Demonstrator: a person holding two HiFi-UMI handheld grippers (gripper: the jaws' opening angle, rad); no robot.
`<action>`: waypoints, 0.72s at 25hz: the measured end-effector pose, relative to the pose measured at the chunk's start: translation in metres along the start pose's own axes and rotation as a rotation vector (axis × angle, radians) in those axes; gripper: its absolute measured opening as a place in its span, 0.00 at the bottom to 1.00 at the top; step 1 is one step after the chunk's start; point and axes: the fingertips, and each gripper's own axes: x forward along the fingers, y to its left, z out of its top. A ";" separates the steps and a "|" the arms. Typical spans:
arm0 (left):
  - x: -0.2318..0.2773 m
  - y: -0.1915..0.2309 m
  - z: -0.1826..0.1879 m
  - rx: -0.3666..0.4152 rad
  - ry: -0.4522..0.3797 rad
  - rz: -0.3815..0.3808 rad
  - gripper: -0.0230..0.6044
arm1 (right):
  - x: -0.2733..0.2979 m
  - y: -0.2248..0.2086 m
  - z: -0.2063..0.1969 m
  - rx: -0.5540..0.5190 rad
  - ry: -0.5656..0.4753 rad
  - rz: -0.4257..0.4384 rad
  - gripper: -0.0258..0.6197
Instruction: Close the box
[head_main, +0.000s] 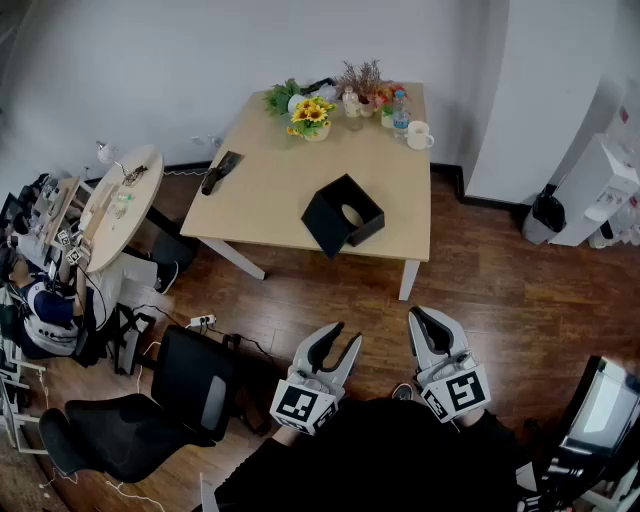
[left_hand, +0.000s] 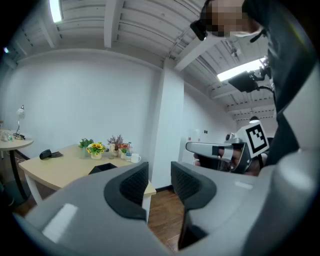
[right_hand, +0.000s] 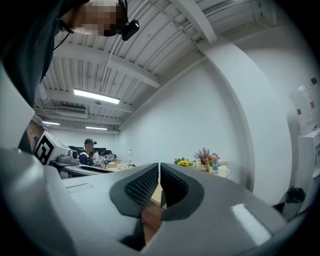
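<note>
A black box (head_main: 343, 213) stands open on the light wooden table (head_main: 270, 190), near its front right edge, with one flap hanging down at its front left and something pale inside. In the left gripper view the box (left_hand: 102, 168) shows far off on the table. Both grippers hover low over the wooden floor, well short of the table. My left gripper (head_main: 345, 333) (left_hand: 160, 175) has its jaws drawn close with only a narrow gap and nothing in it. My right gripper (head_main: 418, 318) (right_hand: 160, 175) is shut and empty.
Flowers (head_main: 311, 116), a bottle (head_main: 401, 110) and a white mug (head_main: 418, 134) line the table's far edge, and a dark object (head_main: 220, 172) lies at its left. A black office chair (head_main: 150, 410) stands at lower left. A round side table (head_main: 120, 205) and a white cabinet (head_main: 600, 190) flank the room.
</note>
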 end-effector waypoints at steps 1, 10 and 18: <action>0.007 0.003 -0.001 0.011 -0.005 0.002 0.23 | 0.004 -0.008 -0.001 0.004 0.000 0.001 0.04; 0.063 0.155 -0.083 -0.262 0.126 0.147 0.23 | 0.096 -0.062 -0.027 -0.009 0.057 -0.034 0.08; 0.159 0.273 -0.202 -0.684 0.281 0.098 0.30 | 0.223 -0.124 -0.084 -0.154 0.295 -0.082 0.11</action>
